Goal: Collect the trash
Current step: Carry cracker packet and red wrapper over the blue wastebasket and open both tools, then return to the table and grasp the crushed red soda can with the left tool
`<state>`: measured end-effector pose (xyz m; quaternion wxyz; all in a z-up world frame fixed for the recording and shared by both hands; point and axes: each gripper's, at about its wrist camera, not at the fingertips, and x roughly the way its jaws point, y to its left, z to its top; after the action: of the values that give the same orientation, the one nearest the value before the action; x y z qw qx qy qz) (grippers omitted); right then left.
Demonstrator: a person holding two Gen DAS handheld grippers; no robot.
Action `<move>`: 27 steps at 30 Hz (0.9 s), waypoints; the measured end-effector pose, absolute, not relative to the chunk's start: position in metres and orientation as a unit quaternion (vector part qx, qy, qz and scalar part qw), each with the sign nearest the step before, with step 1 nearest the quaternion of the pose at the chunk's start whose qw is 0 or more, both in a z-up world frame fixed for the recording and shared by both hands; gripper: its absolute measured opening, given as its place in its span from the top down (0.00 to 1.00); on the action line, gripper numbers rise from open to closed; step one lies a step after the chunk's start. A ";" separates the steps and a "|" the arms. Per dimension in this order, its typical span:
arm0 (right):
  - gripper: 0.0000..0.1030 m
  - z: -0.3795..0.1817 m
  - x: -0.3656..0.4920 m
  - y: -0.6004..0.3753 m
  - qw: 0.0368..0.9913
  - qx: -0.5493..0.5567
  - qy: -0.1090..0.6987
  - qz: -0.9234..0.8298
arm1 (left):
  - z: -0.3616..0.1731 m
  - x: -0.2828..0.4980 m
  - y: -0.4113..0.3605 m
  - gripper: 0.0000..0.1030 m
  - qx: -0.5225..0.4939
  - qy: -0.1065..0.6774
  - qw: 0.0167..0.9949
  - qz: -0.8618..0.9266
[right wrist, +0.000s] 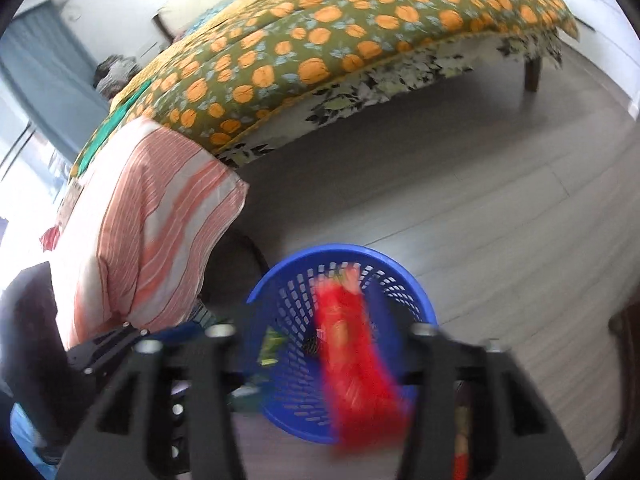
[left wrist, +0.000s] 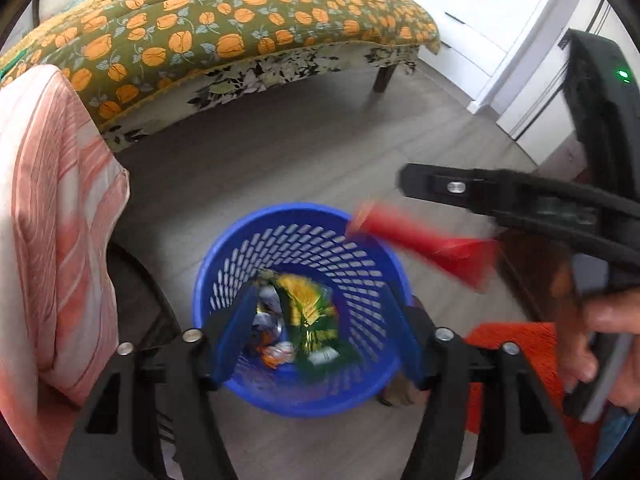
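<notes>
**Red wrapper hanging over the blue basket, both grippers parted**

The blue basket point(left wrist: 300, 312) is standing on the floor directly below and ahead of the left gripper point(left wrist: 320, 336); its jaws are standing about half apart with nothing between them, only the basket's mouth showing in the gap; green and silver wrappers point(left wrist: 308, 320) are already lying at the bottom.

The red wrapper point(left wrist: 420, 244) is sitting just over the basket's right rim, its long axis slanting from the rim up toward the right gripper point(right wrist: 316, 364); in the right wrist view it is lying lengthwise between that gripper's fingers, pointing into the basket; the jaws are looking parted, and whether a pad is touching the wrapper I cannot tell, since it is smeared by motion; it is probably dropping free. The right gripper is the nearer tool to it; the basket lies straight below.

A striped pillow point(left wrist: 60, 220) is leaning beside the basket on the left, in front of the bed point(left wrist: 240, 40); the basket's near wall is cut off behind the fingers in both views; the person's hand point(left wrist: 600, 340) is only partly showing at the edge.
</notes>
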<state>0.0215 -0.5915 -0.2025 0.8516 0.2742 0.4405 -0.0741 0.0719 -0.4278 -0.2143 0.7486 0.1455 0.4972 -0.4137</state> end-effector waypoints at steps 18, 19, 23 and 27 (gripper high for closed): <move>0.13 -0.149 0.026 -0.502 0.912 0.108 0.385 -0.093 | -0.104 0.058 -0.250 0.16 0.079 0.410 0.836 -0.357; 0.13 -0.147 0.029 -0.491 0.914 0.094 0.384 -0.089 | -0.106 0.061 -0.232 0.16 0.084 0.411 0.842 -0.338; 0.13 -0.136 0.046 -0.412 0.921 0.056 0.384 -0.028 | -0.110 0.071 -0.164 0.16 0.095 0.416 0.861 -0.277; 0.13 -0.127 0.068 -0.336 0.917 0.034 0.396 0.040 | -0.109 0.078 -0.103 0.14 0.087 0.419 0.873 -0.232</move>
<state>0.0683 -0.3364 -0.1266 0.9166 0.0343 0.3963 0.0398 0.0777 -0.1025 -0.1095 0.8734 0.0873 0.4194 -0.2316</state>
